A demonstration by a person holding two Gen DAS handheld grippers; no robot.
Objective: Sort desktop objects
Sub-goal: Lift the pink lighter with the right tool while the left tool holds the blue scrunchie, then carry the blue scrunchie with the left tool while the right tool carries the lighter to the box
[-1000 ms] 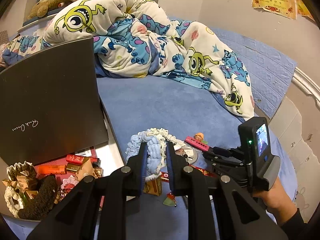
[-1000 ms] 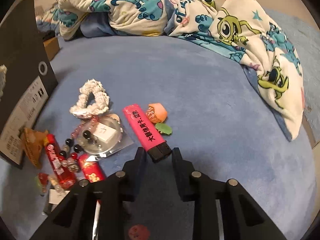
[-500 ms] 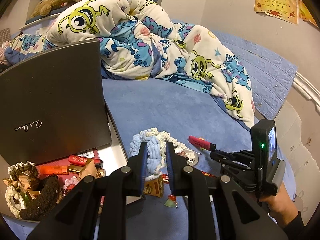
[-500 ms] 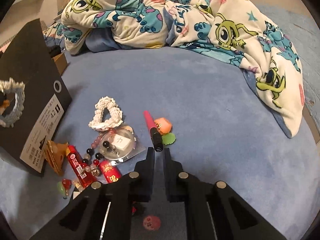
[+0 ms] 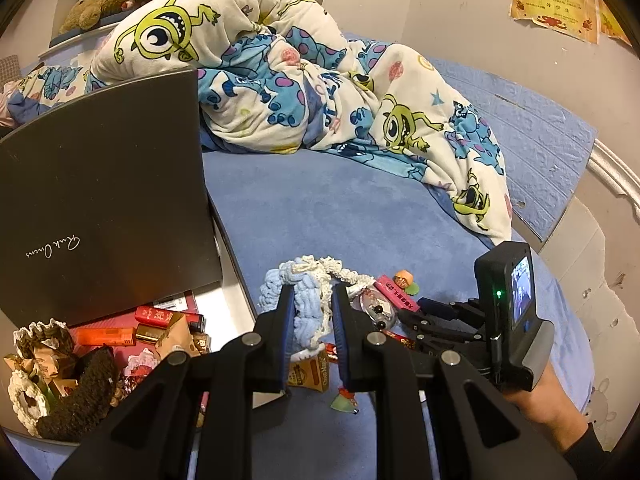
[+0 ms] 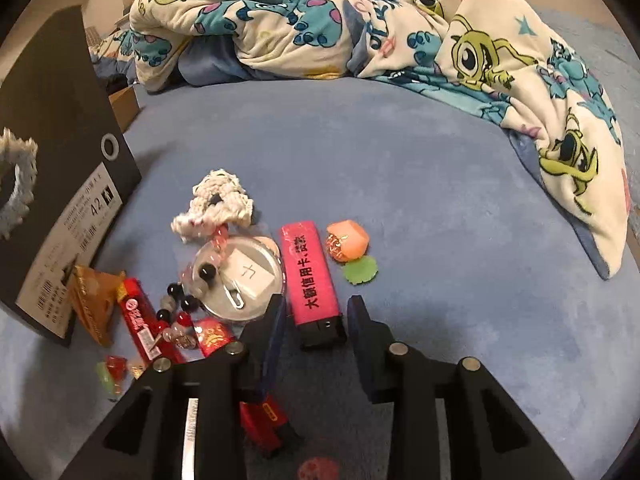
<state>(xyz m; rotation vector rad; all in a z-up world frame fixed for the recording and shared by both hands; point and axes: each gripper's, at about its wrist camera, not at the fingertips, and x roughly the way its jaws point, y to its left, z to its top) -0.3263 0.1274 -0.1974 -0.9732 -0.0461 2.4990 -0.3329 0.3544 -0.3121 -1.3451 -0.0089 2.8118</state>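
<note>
**Left gripper holds scrunchie, right gripper open at lighter**

The left gripper (image 5: 312,320) is clamped on a blue scrunchie (image 5: 304,312); it hangs between the two fingers, right of the black box (image 5: 100,216). The box is open and holds lighters (image 5: 108,335) and other scrunchies (image 5: 76,400).

The right gripper (image 6: 314,312) has its fingers apart. The black end of the pink lighter (image 6: 310,276) lies between the fingertips, on the blue bed (image 6: 400,160). I cannot tell if the fingers touch it. Left of the lighter lie a round tin (image 6: 240,276), a white scrunchie (image 6: 216,208) and beads (image 6: 176,308). Right of the lighter lies an orange toy (image 6: 348,240) beside a green leaf (image 6: 360,270).
</note>
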